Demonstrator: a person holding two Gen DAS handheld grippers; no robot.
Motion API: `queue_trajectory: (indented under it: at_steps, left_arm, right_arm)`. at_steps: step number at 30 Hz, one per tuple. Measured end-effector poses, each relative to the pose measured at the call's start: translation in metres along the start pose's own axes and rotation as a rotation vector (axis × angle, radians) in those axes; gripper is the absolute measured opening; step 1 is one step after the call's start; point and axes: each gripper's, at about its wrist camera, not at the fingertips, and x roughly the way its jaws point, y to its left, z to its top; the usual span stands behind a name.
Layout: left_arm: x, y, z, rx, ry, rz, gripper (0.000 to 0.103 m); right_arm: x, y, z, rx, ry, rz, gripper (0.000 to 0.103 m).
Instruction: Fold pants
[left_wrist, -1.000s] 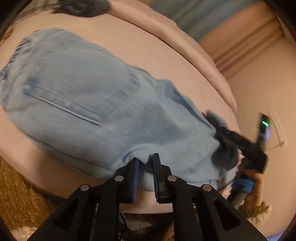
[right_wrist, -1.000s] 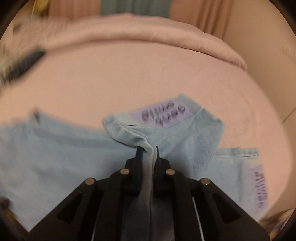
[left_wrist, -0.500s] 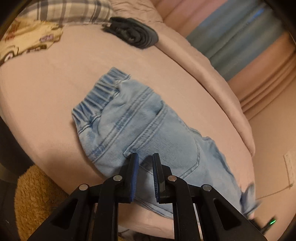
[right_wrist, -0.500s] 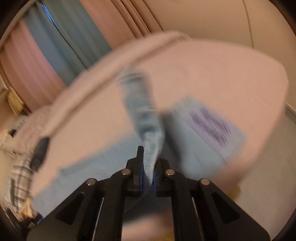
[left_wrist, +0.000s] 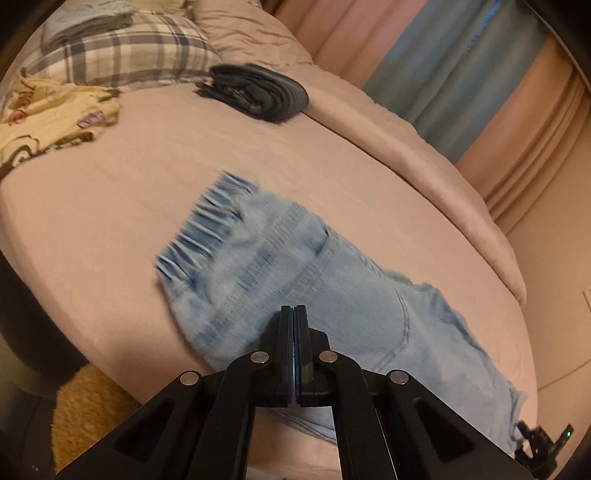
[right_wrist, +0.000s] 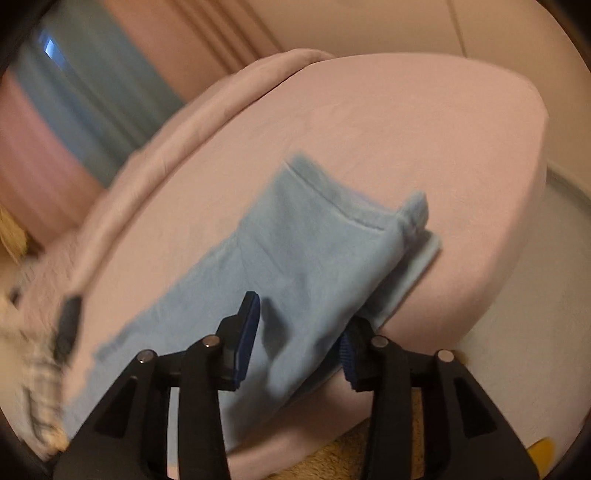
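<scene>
Light blue denim pants (left_wrist: 295, 280) lie on the pink bed, gathered waistband toward the far left, legs running to the near right. My left gripper (left_wrist: 294, 314) is shut with nothing between its fingers, above the near edge of the seat. In the right wrist view the legs (right_wrist: 310, 254) lie folded one over the other, hems toward the bed's right end. My right gripper (right_wrist: 299, 332) is open, its fingers straddling the leg fabric at the near bed edge without holding it.
A folded dark garment (left_wrist: 258, 92) lies at the back of the bed. A plaid pillow (left_wrist: 122, 51) and a yellow printed cloth (left_wrist: 48, 114) lie at the far left. A rolled pink blanket (left_wrist: 406, 140) runs along the far edge. A tan rug (left_wrist: 88, 410) is below.
My right gripper has opened and let go of the pant leg, which now lies flat over the other leg. My left gripper has closed from slightly open and pulled back.
</scene>
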Motion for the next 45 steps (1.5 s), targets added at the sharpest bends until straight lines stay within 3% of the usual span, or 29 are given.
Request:
queue_trajectory:
  at_steps: [1, 2, 7, 10, 14, 16, 19, 20, 22, 26, 32, 38, 40, 41, 42, 43, 45]
  left_arm:
    - [-0.005, 0.003, 0.004, 0.001, -0.025, 0.025, 0.000]
    - [-0.009, 0.004, 0.007, 0.005, -0.044, 0.042, 0.000]
    - [-0.009, 0.017, 0.013, 0.001, 0.007, 0.047, 0.000]
    - [-0.006, 0.011, 0.007, 0.033, 0.029, 0.053, 0.000]
    - [-0.005, -0.005, 0.003, 0.086, 0.053, 0.021, 0.000]
    - [-0.004, -0.015, 0.003, 0.113, 0.057, 0.005, 0.000]
    - [0.002, -0.029, 0.002, 0.153, 0.076, -0.002, 0.000]
    - [0.004, -0.032, 0.002, 0.160, 0.083, -0.007, 0.000]
    - [0.007, -0.039, 0.001, 0.174, 0.096, -0.022, 0.000]
    - [0.011, -0.050, -0.004, 0.210, 0.128, -0.049, 0.000]
    - [0.020, -0.062, -0.014, 0.276, 0.192, -0.046, 0.000]
    - [0.029, -0.065, -0.015, 0.252, 0.227, -0.055, 0.000]
    - [0.029, -0.063, -0.015, 0.248, 0.232, -0.059, 0.000]
    - [0.029, -0.062, -0.015, 0.246, 0.237, -0.063, 0.000]
    - [0.029, -0.060, -0.014, 0.241, 0.240, -0.066, 0.000]
    - [0.030, -0.058, -0.013, 0.231, 0.243, -0.067, 0.000]
    - [0.029, -0.054, -0.013, 0.212, 0.245, -0.072, 0.000]
  right_arm:
    - [0.001, 0.002, 0.004, 0.000, 0.002, 0.002, 0.005]
    - [-0.002, 0.003, 0.006, -0.025, -0.005, -0.027, 0.004]
    - [-0.018, 0.012, 0.007, -0.048, -0.058, -0.020, 0.006]
    - [0.003, 0.013, -0.001, -0.139, 0.018, -0.170, 0.010]
    - [0.001, 0.010, 0.003, -0.130, 0.039, -0.150, 0.015]
    - [-0.010, 0.011, 0.013, -0.148, 0.027, -0.174, 0.030]
    - [-0.030, 0.038, 0.027, -0.274, -0.055, -0.235, 0.048]
    - [-0.033, 0.045, 0.033, -0.310, -0.071, -0.226, 0.051]
    - [-0.034, 0.067, 0.047, -0.384, -0.080, -0.165, 0.069]
    - [0.006, 0.103, 0.059, -0.549, 0.058, 0.003, 0.069]
    - [0.089, 0.149, 0.038, -0.831, 0.304, -0.009, 0.069]
    - [0.124, 0.206, -0.005, -0.968, 0.498, 0.192, 0.068]
    - [0.142, 0.214, -0.024, -1.027, 0.507, 0.136, 0.071]
    - [0.149, 0.217, -0.030, -1.053, 0.490, 0.122, 0.070]
    - [0.150, 0.219, -0.034, -1.064, 0.445, 0.135, 0.060]
    - [0.148, 0.220, -0.036, -1.060, 0.428, 0.152, 0.034]
    - [0.141, 0.226, -0.041, -1.048, 0.425, 0.179, 0.015]
